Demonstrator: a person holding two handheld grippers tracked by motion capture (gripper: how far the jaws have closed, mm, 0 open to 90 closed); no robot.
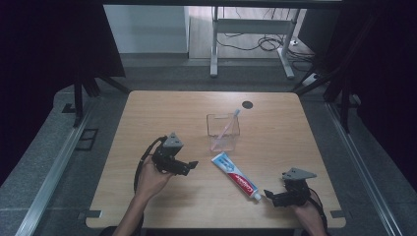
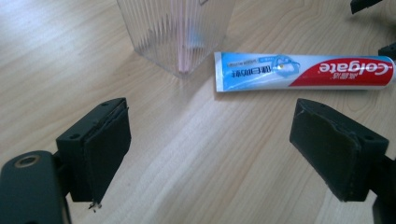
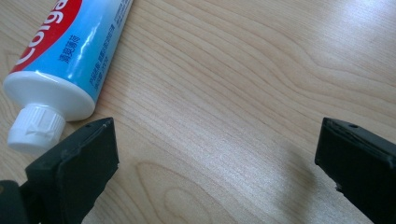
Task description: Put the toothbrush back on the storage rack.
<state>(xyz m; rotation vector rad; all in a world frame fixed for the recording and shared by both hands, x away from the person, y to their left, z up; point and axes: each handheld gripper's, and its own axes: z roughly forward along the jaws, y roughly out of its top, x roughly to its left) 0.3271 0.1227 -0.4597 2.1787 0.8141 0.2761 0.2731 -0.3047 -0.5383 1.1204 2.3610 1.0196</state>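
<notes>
Pale wood grain runs across the desk (image 1: 162,105), and nearest its front edge sit the 2 hand-held grippers; the right gripper (image 1: 269,194) lies low by the front right corner, its jaws spread wide with nothing between them — in the right gripper view only bare wood shows in the gap; the white cap of the toothpaste tube (image 3: 65,51) sits just beside the left-hand jaw in that view, not touching it as far as can be told. A little farther in, on the left half of the desk, the left gripper (image 1: 192,165) is held in the person's left hand (image 1: 151,179), its jaws likewise parted and empty, pointing toward the desk's middle; in the left gripper view the tube lies crosswise beyond the jaws, apart from both. Between the 2 grippers the toothpaste tube lies flat on the wood, slanting from its flat crimped end near the centre down to its cap toward the front right; red, white and blue printing faces up. Just beyond the crimped end stands a clear ribbed cup (image 1: 223,132), upright, near the desk's middle; a pink-handled toothbrush (image 1: 226,127) leans inside it — head up, tilted toward the far right. Farther still, close to the far edge, is a dark round cable hole (image 1: 247,104).
</notes>
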